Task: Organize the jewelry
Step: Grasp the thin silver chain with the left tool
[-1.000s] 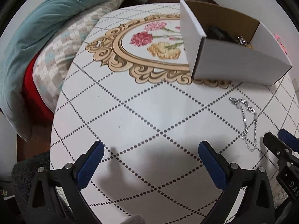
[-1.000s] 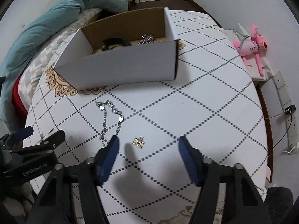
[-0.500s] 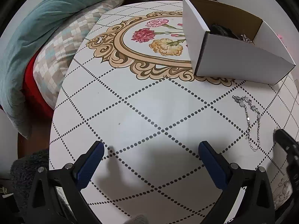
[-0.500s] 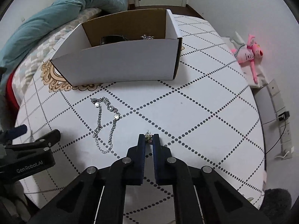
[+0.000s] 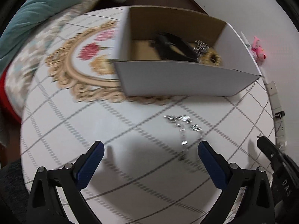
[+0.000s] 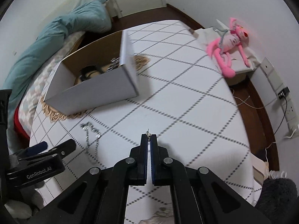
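Note:
A white cardboard box (image 5: 179, 78) with a brown inside stands on the table and holds a black band (image 5: 172, 46) and other jewelry; it also shows in the right wrist view (image 6: 97, 89). A silver chain bracelet (image 5: 185, 128) lies on the table in front of the box, blurred, also seen in the right wrist view (image 6: 91, 141). My left gripper (image 5: 149, 153) is open and empty, just left of the bracelet. My right gripper (image 6: 149, 136) is shut on a small gold earring (image 6: 148, 131), held above the table.
The round table (image 6: 186, 100) has a dotted diamond pattern and a floral medallion (image 5: 84, 61). A teal duvet (image 6: 56, 35) lies on a bed at the left. A pink plush toy (image 6: 228, 43) sits on a side stand at the right. Wall sockets (image 6: 291, 110) with cables are far right.
My right gripper closed on the small gold earring and lifted it off the table. My left gripper moved right toward the bracelet and box, staying open.

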Tool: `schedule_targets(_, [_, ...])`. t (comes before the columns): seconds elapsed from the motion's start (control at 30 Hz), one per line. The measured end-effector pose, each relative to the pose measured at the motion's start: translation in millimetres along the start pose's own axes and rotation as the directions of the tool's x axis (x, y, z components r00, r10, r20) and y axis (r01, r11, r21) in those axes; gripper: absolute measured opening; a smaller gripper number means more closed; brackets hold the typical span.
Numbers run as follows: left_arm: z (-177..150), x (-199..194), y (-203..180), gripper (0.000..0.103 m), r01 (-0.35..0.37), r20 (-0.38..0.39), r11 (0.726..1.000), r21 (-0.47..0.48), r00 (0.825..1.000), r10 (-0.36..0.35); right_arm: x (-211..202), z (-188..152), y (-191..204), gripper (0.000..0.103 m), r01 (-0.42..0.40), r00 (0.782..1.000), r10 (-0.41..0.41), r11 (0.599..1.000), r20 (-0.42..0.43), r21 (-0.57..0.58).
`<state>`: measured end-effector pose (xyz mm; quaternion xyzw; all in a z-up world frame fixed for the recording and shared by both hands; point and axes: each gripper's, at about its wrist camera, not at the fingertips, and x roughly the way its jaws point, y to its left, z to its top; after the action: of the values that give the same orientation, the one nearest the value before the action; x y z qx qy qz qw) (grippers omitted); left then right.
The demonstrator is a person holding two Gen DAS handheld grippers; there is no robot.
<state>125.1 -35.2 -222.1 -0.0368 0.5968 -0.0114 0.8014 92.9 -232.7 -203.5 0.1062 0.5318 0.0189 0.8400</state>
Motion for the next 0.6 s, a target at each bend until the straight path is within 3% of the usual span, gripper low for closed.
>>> schedule_targets(0.1, [6, 11, -19, 0.099, -0.005, -0.012, 1.0, 0.026, 1.0, 0.006, 0, 2, -9, 0.002, 0.008, 1.0, -0.008, 1.0, 0.004, 0.021])
schedule_targets(0.17, [7, 14, -30, 0.089, -0.039, -0.001, 0.998, 0.054, 0.999, 0.039, 0, 3, -13, 0.002, 0.007, 1.0, -0.007, 0.999, 0.004, 0.032])
schedule_targets(0.27, [9, 9, -44, 0.053, -0.043, 0.057, 0.994, 0.101, 0.998, 0.037, -1, 3, -16, 0.002, 0.005, 1.0, -0.005, 0.999, 0.008, 0.035])
schedule_targets(0.3, [9, 6, -48, 0.026, -0.04, 0.071, 0.992, 0.12, 0.997, 0.032, -1, 4, -17, 0.002, 0.002, 1.0, -0.002, 0.999, 0.009, 0.039])
schedule_targets(0.33, [10, 6, -51, 0.011, -0.038, 0.073, 0.99, 0.136, 0.997, 0.028, -1, 4, -16, 0.002, 0.001, 1.0, -0.001, 0.999, 0.01, 0.04])
schedule_targets(0.6, [7, -13, -22, 0.011, 0.051, 0.078, 0.996, 0.077, 0.995, -0.056, -11, 5, -15, 0.002, -0.031, 0.999, 0.03, 0.999, 0.028, 0.045])
